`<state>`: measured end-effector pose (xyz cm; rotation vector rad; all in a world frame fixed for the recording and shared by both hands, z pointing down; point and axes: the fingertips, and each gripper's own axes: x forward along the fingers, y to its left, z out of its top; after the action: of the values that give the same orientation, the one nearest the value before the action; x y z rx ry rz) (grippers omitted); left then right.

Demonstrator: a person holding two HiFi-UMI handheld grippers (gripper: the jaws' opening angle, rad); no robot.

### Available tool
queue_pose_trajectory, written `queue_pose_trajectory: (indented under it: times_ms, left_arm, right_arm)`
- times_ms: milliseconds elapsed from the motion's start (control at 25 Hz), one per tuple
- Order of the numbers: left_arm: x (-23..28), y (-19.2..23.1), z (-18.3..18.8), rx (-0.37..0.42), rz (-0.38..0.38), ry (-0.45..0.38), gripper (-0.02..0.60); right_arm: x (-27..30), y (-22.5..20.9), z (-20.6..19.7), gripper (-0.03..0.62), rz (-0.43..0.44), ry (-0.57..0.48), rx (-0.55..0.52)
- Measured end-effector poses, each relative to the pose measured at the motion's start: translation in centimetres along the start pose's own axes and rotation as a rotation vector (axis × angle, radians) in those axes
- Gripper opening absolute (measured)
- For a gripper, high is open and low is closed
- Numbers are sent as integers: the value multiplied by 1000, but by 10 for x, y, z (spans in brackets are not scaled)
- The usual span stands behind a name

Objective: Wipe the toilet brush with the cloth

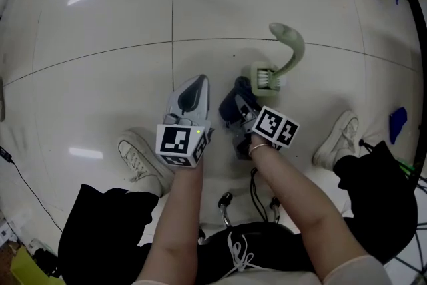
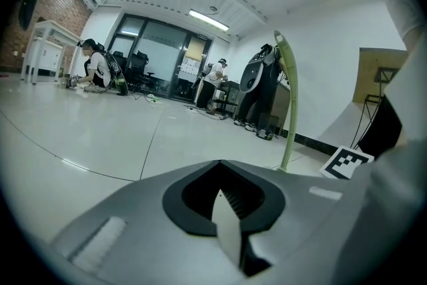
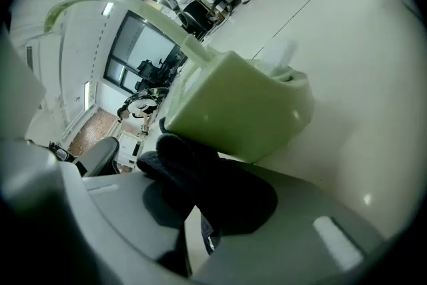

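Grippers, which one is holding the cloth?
The right gripper; its jaws pinch the dark cloth. The left gripper has its jaws together, nothing between them.

Brush [image 1: 291,49] stands in its holder [image 1: 265,77] on the floor [image 1: 100,30] — cloth [image 1: 233,103] just before it, in the jaws of the right gripper [image 1: 243,115]; left gripper [image 1: 195,91] alongside, left.

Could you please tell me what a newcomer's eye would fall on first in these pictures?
The pale green toilet brush, standing in its holder on the glossy white floor, draws the eye first, just ahead of the person's arms. Next comes the dark cloth, clamped in the right hand-held gripper right by the holder. The left hand-held gripper beside it is shut and empty.
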<state>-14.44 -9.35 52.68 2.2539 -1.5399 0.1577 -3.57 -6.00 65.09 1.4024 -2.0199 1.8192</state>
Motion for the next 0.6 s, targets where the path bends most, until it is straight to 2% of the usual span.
queue_pose_trajectory:
  times_ms: [280,440,600]
  left_arm:
    - [-1,-2,-7,-12,-14,10,6]
    - [-9,5,0,-16,2,-11,6]
    - [-21,26,9,-38,45,-36,6]
  right_arm:
    - [-7,-12,-24,66,-43,28,130]
    - [6,31,-13,66,19,1,150]
    - [23,67,22,66,49,-111,164]
